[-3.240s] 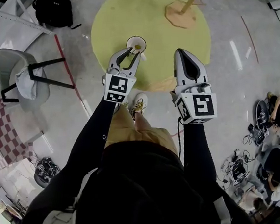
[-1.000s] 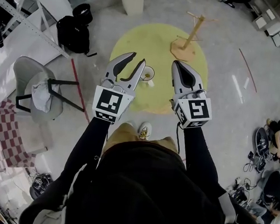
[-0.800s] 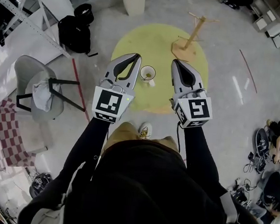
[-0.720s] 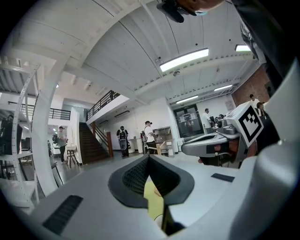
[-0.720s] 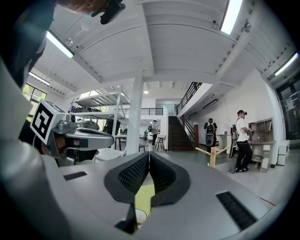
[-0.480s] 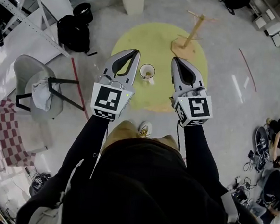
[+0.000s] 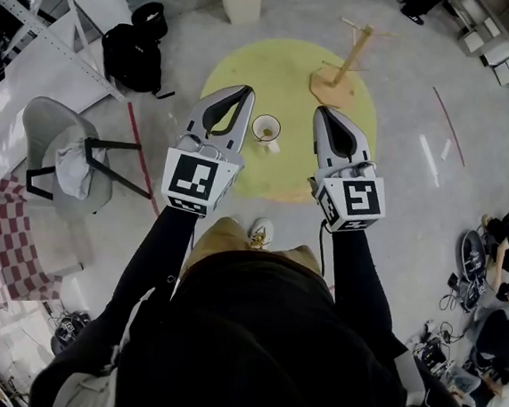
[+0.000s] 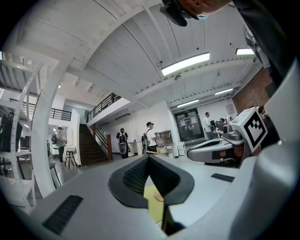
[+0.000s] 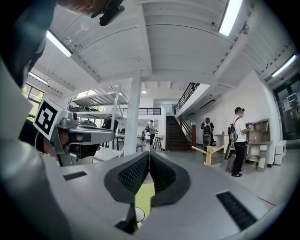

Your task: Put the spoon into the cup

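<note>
Both grippers held level above the yellow round surface (image 7: 289, 76), both empty, cup between them.

The left gripper (image 7: 245, 92) had its jaws clenched tip to tip with nothing between them; the right gripper (image 7: 322, 112) was the same, jaws pressed together and bare. The white cup (image 7: 266, 128) stood upright on the yellow surface, seen in the gap between the two grippers and touching neither. A yellowish bit inside it was probably the spoon (image 7: 264, 132), too small to be sure. A wooden stand (image 7: 339, 72) sat on the far side of the surface, well apart from the cup. A chair (image 7: 70, 163) and a black bag (image 7: 130, 52) were off to the left on the floor.
</note>
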The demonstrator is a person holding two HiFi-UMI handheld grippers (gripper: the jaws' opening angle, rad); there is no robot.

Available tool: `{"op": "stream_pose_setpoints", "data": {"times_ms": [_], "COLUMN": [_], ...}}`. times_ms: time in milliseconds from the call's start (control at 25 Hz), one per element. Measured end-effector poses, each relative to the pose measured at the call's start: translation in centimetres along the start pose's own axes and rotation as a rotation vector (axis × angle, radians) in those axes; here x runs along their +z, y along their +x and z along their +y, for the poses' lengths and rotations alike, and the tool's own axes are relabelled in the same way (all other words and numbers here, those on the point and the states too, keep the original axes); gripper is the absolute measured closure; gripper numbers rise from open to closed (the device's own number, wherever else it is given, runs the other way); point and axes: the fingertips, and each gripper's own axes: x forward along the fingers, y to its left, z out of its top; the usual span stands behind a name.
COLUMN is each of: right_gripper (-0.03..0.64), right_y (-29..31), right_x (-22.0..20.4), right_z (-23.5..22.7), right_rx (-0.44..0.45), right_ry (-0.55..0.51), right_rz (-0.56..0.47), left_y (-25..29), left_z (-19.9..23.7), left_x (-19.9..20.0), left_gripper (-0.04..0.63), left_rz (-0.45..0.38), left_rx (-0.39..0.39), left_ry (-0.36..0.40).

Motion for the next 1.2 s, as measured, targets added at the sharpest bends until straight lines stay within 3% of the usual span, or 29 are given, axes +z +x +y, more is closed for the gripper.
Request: {"op": "stream_pose_setpoints", "data": {"times_ms": [560, 760, 920, 1200], "right_gripper": [0.591, 0.591, 0.591, 0.591], "right_y": [0.1, -0.3, -0.2, -0.2], "right_x": [0.6, 1.3, 1.4, 1.5], "right_z": [-0.6, 0.3, 0.7, 0.8], "right_rx": [-0.015, 0.009, 0.021, 0.032], "right_ry": [-0.019, -0.114, -0.11, -0.101], "right_rz": [-0.017, -0.035, -0.037, -0.039], "left_y": [0.3, 0.3, 0.2, 0.3], "left_z": [-0.1, -0.5, -0.5, -0.3], "left_x": [1.0, 1.0, 1.1, 0.2], "left_gripper": [0.58, 0.58, 0.58, 0.58], "left_rz": [-0.036, -0.034, -0.042, -0.019], "left_rx": [-0.001, -0.003, -0.005, 0.001], "left_ry": [0.047, 0.069, 0.027, 0.025]}}
